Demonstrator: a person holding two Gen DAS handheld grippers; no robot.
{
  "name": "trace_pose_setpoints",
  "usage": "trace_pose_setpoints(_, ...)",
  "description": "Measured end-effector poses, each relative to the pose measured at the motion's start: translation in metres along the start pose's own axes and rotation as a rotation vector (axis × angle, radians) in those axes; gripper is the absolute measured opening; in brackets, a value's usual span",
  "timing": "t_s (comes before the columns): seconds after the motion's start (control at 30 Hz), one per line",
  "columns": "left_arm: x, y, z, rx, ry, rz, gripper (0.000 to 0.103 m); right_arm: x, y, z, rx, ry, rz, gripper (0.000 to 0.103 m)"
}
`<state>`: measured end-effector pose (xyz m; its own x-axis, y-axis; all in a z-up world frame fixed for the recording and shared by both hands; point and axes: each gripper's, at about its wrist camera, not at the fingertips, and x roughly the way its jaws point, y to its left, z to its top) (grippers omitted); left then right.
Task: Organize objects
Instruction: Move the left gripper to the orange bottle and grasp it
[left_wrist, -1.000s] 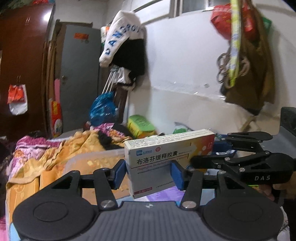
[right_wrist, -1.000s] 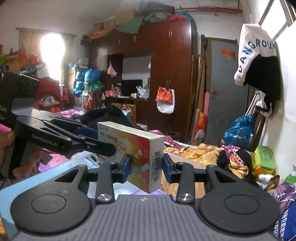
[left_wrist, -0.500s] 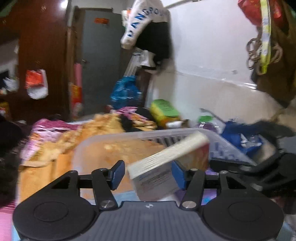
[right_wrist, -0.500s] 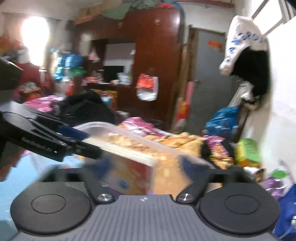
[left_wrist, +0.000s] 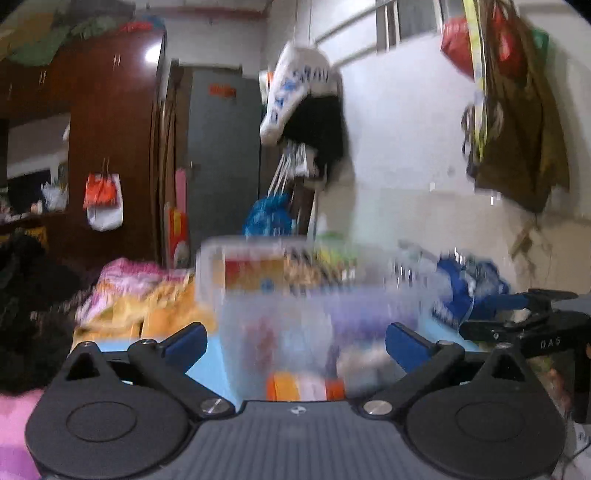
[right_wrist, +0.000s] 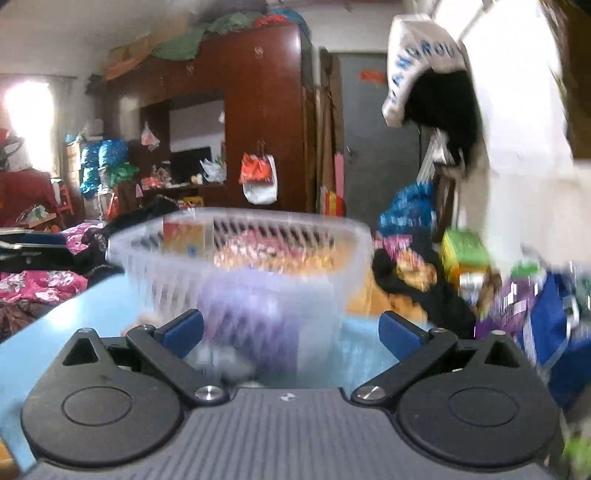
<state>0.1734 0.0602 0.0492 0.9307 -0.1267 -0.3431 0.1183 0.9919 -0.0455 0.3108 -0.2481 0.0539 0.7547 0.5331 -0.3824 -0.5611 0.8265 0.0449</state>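
A clear plastic basket (right_wrist: 354, 251) stands on the light blue table (right_wrist: 74, 310), blurred by motion; it also shows in the left wrist view (left_wrist: 373, 302). An orange and white medicine box (right_wrist: 184, 236) leans inside it at the far left, also visible in the left wrist view (left_wrist: 255, 269). Another orange and white item (left_wrist: 299, 386) lies low in the basket. My left gripper (left_wrist: 295, 341) is open and empty in front of the basket. My right gripper (right_wrist: 291, 332) is open and empty, also facing the basket; it shows in the left wrist view (left_wrist: 517, 321) at right.
A bed with an orange blanket (left_wrist: 162, 306) and pink bedding (right_wrist: 37, 280) lies behind the table. Bags (right_wrist: 546, 325) and a green box (right_wrist: 461, 251) pile up by the white wall at right. A brown wardrobe (right_wrist: 266, 122) stands at the back.
Both grippers were shut on one medicine box a second ago. Both have opened and pulled back, and the box now lies in the basket.
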Motion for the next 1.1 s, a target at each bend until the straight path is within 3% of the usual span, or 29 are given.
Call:
trace_pose_setpoints(0.17,0.004,0.003,-0.023,-0.021,0.039,-0.018,0.103,0.010,-0.001,-0.019,0.055,0.057,0.032,0.103)
trace_pose_setpoints(0.57,0.012,0.000,-0.045,-0.027,0.067,0.006,0.103,0.011,0.012,-0.040,0.071,0.072,0.046,0.103)
trace_pose_setpoints(0.77,0.033,0.017,-0.042,-0.079,0.141,0.069,0.098,0.018,0.017,-0.040,0.072,0.096,0.047,0.103)
trace_pose_setpoints(0.9,0.053,0.020,-0.039,-0.081,0.195,0.071,0.098,0.022,0.020,-0.040,0.065,0.103,0.045,0.103)
trace_pose_setpoints(1.1,0.068,0.014,-0.037,-0.074,0.216,0.053,0.096,0.028,0.024,-0.042,0.050,0.124,0.059,0.097)
